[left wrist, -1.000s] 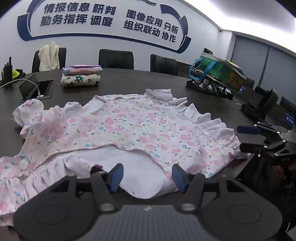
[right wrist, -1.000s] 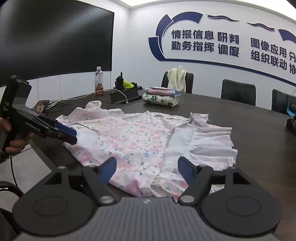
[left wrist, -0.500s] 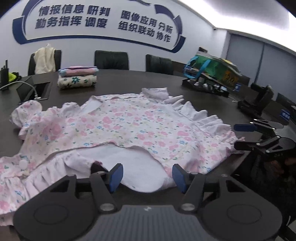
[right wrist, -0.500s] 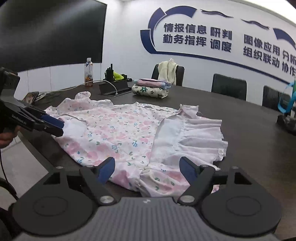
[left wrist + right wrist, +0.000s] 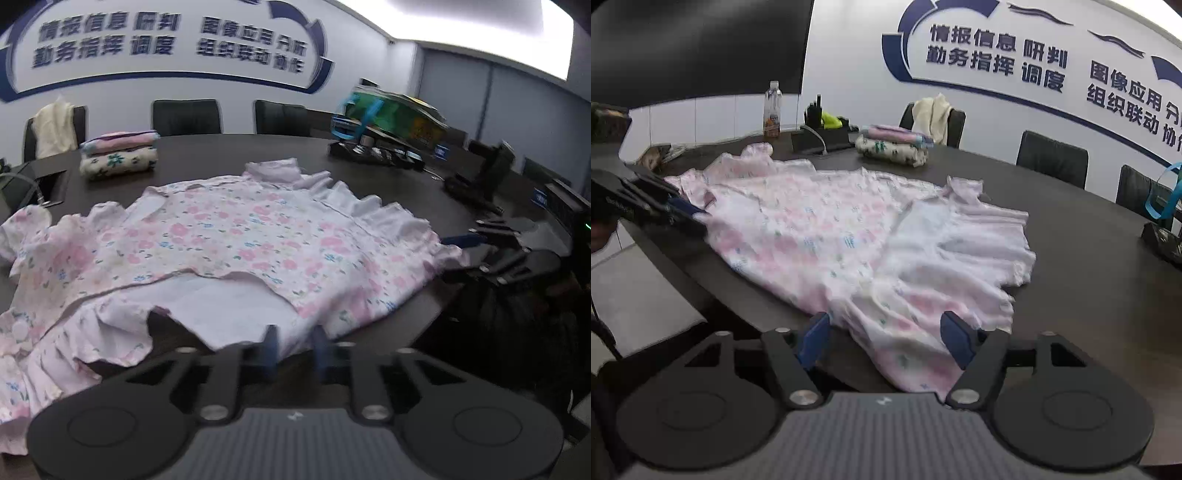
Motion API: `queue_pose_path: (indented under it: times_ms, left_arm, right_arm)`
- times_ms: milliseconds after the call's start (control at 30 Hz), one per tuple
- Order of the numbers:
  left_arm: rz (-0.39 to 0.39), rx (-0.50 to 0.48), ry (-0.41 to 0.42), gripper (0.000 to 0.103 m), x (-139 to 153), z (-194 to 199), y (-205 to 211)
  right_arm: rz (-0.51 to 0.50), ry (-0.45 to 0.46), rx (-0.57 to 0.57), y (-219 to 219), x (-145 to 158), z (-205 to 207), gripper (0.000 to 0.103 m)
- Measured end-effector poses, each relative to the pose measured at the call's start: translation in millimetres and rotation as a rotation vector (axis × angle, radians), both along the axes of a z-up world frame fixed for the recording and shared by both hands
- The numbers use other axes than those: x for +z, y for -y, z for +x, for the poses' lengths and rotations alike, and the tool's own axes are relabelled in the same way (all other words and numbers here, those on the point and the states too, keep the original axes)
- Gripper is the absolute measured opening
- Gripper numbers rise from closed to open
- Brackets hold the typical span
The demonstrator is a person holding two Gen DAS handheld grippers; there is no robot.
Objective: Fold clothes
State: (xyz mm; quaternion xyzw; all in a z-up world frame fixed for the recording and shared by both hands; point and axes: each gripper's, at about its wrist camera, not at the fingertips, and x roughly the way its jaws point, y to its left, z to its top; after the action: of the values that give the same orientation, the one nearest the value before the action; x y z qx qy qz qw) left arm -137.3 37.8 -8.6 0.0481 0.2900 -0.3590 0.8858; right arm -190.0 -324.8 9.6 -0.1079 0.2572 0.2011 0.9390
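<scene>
A pink floral dress with white ruffled hems lies spread on the dark table. In the left wrist view my left gripper is at the near edge, jaws closing around the white lining hem; a narrow gap still shows between the blurred pads. In the right wrist view the same dress is seen from its other side. There my right gripper has its jaws closing, still wide, with the floral hem between them untouched. Each gripper shows in the other's view: the right at the dress's far corner, the left at its left edge.
A stack of folded clothes sits at the back of the table, near a cable box and a bottle. A green bag and black devices stand far right. Chairs line the far side; one holds a cream garment.
The left jaws have narrowed sharply around the white hem. The right jaws have come in a little over the floral hem. Both views have tilted slightly; the dress lies as before.
</scene>
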Motion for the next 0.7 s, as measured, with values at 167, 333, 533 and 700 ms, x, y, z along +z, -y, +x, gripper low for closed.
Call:
queue_pose_path:
  times_ms: [167,333,533,700]
  left_arm:
    - [0.008,-0.027,0.013,0.012,1.6,-7.4,-1.9]
    - [0.033,-0.047,0.045,0.017,-1.0,-9.3,2.1]
    - [0.007,-0.027,0.021,0.003,10.7,11.8,-4.3]
    - [0.093,0.013,0.037,0.0,49.4,63.0,11.2]
  right_arm:
    - [0.022,0.0,-0.032,10.1,-1.4,2.5,0.044]
    - [0.031,-0.012,-0.002,9.2,-1.2,7.1,0.019]
    - [0.04,0.017,0.018,10.1,9.1,12.1,0.01]
    - [0.001,0.081,0.018,8.7,28.2,47.7,0.01]
